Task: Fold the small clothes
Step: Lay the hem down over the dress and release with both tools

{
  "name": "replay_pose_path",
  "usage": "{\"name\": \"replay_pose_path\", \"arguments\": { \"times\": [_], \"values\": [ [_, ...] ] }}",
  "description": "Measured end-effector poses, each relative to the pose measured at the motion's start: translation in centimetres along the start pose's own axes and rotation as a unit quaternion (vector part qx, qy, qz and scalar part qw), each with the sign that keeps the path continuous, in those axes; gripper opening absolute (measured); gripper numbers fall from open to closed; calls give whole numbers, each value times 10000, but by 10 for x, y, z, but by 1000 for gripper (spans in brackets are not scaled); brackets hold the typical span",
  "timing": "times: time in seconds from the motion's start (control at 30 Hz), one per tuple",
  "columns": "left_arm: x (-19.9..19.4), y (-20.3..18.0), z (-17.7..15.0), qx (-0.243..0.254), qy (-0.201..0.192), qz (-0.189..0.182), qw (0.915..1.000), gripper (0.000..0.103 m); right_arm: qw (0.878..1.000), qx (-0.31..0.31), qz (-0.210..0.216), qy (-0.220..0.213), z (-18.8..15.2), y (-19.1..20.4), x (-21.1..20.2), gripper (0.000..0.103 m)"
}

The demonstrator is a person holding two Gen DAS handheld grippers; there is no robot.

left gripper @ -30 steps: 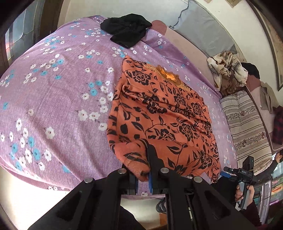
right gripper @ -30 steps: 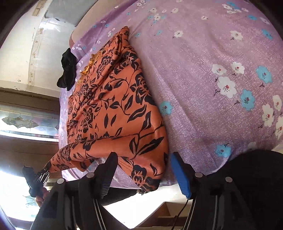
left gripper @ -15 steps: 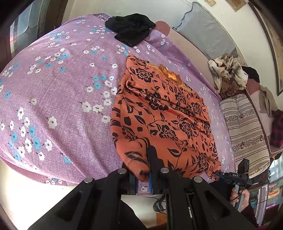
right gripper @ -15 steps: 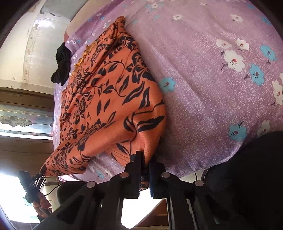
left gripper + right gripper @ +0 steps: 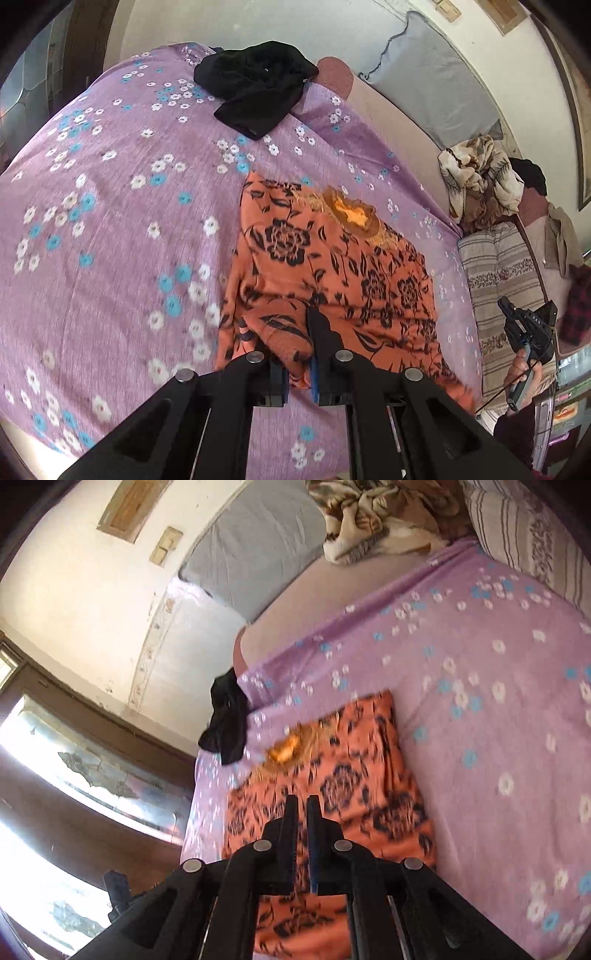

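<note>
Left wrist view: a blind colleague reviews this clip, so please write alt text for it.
The left gripper, jaws shut, pinches the near hem of an orange garment with black flowers lying on a purple floral bedsheet. A crumpled black garment sits at the bed's far end.

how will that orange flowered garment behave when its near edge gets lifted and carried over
Probably floppy: the orange garment bunches and drapes where the left gripper pinches it. Likely light, since a thin pinch raises the hem. It may drag or wrinkle on the purple bedsheet.
</note>
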State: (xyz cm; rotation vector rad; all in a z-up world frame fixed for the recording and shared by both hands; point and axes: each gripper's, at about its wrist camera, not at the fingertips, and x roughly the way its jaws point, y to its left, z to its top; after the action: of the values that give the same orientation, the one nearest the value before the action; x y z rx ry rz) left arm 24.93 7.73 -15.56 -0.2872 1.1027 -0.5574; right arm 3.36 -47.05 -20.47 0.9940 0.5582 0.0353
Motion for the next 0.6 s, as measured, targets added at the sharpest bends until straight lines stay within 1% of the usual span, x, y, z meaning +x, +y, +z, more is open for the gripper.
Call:
{"name": "replay_pose_path", "arguments": {
  "times": [0.03, 0.07, 0.1, 0.13, 0.17, 0.2, 0.27, 0.33, 0.37, 0.43, 0.47, 0.5, 0.53, 0.57, 0.6],
  "values": [
    [12, -2, 15, 32, 12, 80, 10000, 8, 9999, 6, -109, -42, 15, 0, 14, 5],
    [24, -3, 28, 11, 16, 213, 9998, 8, 9995, -16, -318, -3, 25, 0, 28, 5],
    [34, -3, 35, -56, 50, 266, 9996, 8, 9991, 30, -395, 126, 29, 0, 40, 5],
    [42, -3, 38, -107, 64, 222, 9997, 8, 9991, 95, -248, 326, 30, -2, 50, 9],
    [48, -5, 39, -75, 61, 169, 9998, 8, 9984, 111, -91, 552, 25, -4, 56, 9],
    [52, -8, 37, 27, 59, 203, 9998, 8, 9968, 11, -85, 795, 16, -4, 61, 9],
    [56, -11, 32, 246, 54, 377, 9990, 8, 9916, -302, -347, 1208, -14, -10, 63, 9],
    [54, -9, 27, 252, 41, 404, 9989, 8, 9854, -268, -354, 1645, -51, -23, 57, 9],
    [51, -6, 26, 194, 25, 381, 9991, 8, 9820, -207, -262, 1857, -71, -31, 50, 10],
    [41, -3, 22, 94, -38, 300, 9995, 8, 9782, -84, -207, 2065, -108, -42, 34, 13],
    [35, -3, 19, 64, -74, 270, 9996, 8, 9773, -10, -206, 2108, -126, -47, 26, 25],
    [28, -4, 16, 64, -108, 245, 9996, 8, 9769, 112, -187, 2127, -141, -52, 18, 50],
    [21, -6, 12, 95, -138, 220, 9996, 8, 9775, 264, -143, 2089, -154, -58, 10, 69],
    [15, -8, 9, 139, -159, 212, 9996, 8, 9800, 395, -157, 1946, -165, -64, 0, 88],
    [8, -11, 4, 190, -183, 213, 9994, 8, 9816, 461, -248, 1835, -173, -69, -7, 88]
  ]
}}
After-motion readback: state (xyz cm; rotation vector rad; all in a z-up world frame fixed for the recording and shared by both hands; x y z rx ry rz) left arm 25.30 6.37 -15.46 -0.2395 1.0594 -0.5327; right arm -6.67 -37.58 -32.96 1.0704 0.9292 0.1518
